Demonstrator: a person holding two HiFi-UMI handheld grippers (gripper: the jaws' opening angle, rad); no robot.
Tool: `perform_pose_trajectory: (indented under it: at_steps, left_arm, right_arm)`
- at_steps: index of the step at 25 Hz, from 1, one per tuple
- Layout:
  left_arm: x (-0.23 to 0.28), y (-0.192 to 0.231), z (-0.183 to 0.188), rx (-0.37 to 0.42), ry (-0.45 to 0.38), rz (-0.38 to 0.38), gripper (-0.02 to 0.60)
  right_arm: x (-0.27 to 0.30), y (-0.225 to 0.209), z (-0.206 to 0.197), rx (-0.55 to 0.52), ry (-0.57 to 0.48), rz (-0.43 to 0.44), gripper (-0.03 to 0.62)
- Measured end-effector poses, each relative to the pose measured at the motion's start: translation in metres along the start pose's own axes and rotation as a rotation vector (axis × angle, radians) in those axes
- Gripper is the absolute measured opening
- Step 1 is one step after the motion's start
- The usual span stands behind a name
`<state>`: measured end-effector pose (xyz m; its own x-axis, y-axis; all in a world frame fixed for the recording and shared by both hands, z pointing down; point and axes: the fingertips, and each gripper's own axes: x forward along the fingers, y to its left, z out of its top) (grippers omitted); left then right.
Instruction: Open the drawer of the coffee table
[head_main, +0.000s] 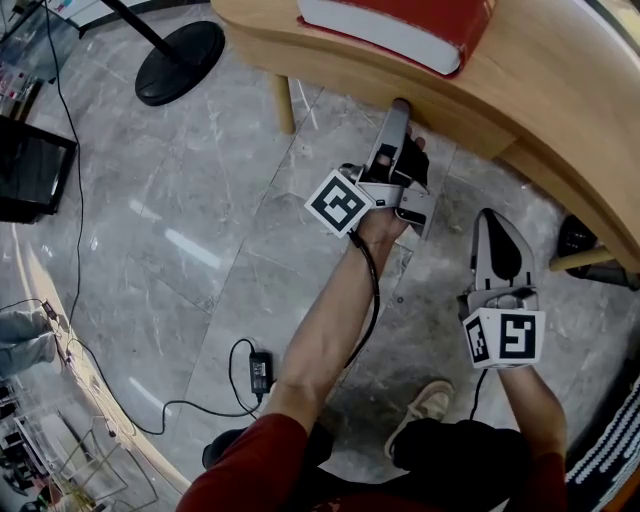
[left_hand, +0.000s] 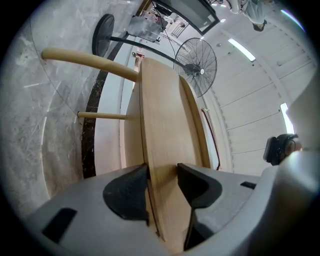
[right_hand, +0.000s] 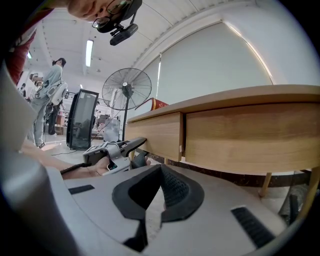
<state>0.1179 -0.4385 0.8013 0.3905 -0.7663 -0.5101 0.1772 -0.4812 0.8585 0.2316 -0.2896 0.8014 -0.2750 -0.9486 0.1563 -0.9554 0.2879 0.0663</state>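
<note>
we note left tongs (left_hand: 162, 175) clamped on the lower edge of the pale wooden drawer front (right_hand: 152, 134), closed flush in the curved light-wood coffee bench (head_main: 560, 110), right tongs (right_hand: 161, 172) shut empty; that shallow bite may slip when pulled.

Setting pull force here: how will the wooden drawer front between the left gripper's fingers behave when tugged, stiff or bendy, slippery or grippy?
The drawer front looks like thick board, so probably stiff. Its smooth finish may let the fingers of the left gripper slip. The coffee table stands on slender legs, so it might shift when pulled.
</note>
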Motion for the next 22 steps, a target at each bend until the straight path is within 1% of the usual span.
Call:
perform_pose_trajectory:
  at_steps: [9, 15, 18, 22]
  left_arm:
    - [-0.041, -0.02, 0.005, 0.012, 0.004, 0.01, 0.198]
    - [-0.069, -0.038, 0.009, 0.02, 0.012, 0.015, 0.198]
    - [-0.085, -0.047, 0.01, 0.012, 0.006, 0.023, 0.198]
    - [-0.108, -0.06, 0.013, 0.021, 0.007, 0.016, 0.198]
  right_arm:
    - [-0.006, 0.021, -0.002, -0.022, 0.007, 0.017, -0.005]
    - [-0.015, 0.034, -0.005, -0.038, 0.033, 0.021, -0.005]
    - [-0.021, 0.042, -0.003, -0.05, 0.029, 0.028, -0.005]
    - [-0.028, 0.052, -0.005, -0.049, 0.028, 0.031, -0.005]
